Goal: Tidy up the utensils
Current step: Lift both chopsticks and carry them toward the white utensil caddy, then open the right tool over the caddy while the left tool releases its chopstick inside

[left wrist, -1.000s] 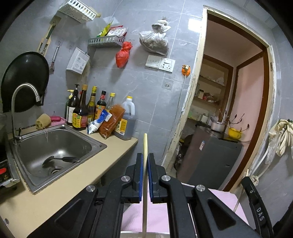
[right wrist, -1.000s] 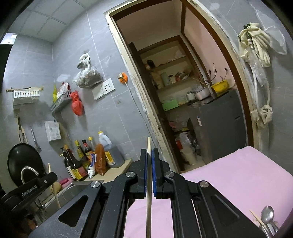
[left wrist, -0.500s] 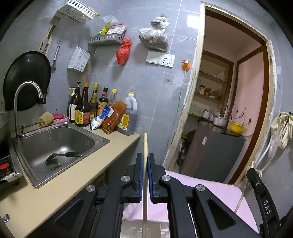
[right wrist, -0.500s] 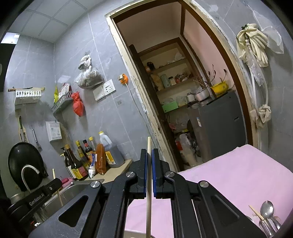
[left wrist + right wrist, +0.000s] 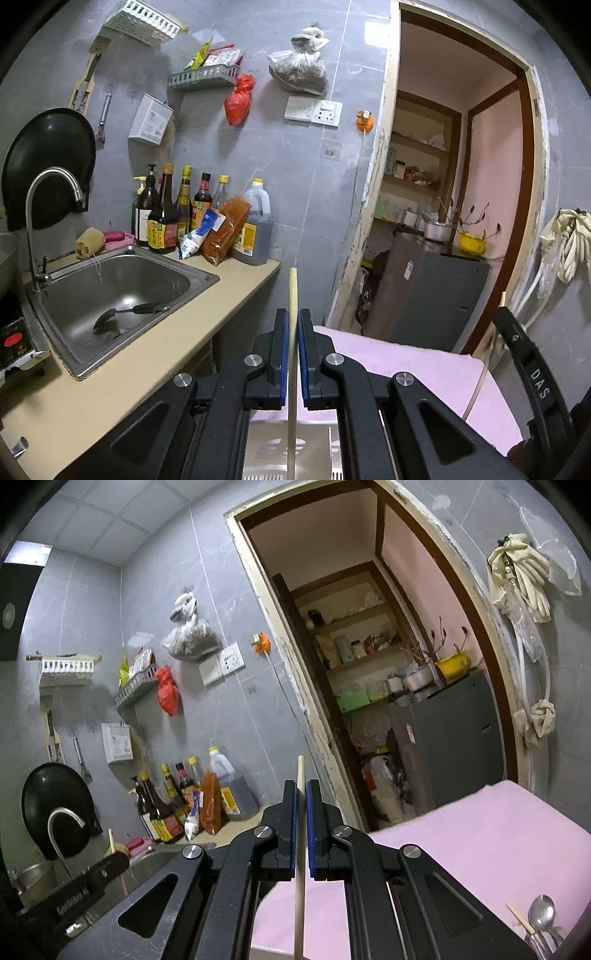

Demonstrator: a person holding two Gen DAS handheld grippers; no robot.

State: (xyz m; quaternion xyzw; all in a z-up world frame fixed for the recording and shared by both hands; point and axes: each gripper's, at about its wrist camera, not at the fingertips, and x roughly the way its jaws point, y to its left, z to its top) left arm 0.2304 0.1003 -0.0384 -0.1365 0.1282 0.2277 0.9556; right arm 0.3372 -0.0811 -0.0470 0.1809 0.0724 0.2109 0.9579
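Each tool (image 5: 291, 314) (image 5: 301, 784) pinches a chopstick (image 5: 292, 291) (image 5: 300, 771) — upright, tip-up.

Left of the matt beige worktop (image 5: 122, 373), the sink (image 5: 199, 280) is brushed steel with a glossy spoon (image 5: 129, 312) inside. The chopstick (image 5: 292, 332) looks like pale, smooth wood; pink cloth (image 5: 461, 834) matt.

Grey tiled walls (image 5: 258, 155) close in a small kitchen. A beige tabletop (image 5: 155, 354) holds a steel sink (image 5: 110, 291) with a curved faucet (image 5: 48, 199). A worn doorway (image 5: 373, 206) opens onto a pink-walled room with wooden shelves (image 5: 354, 642) and a grey fridge (image 5: 450, 738). A ceiling light (image 5: 26, 552) glows.
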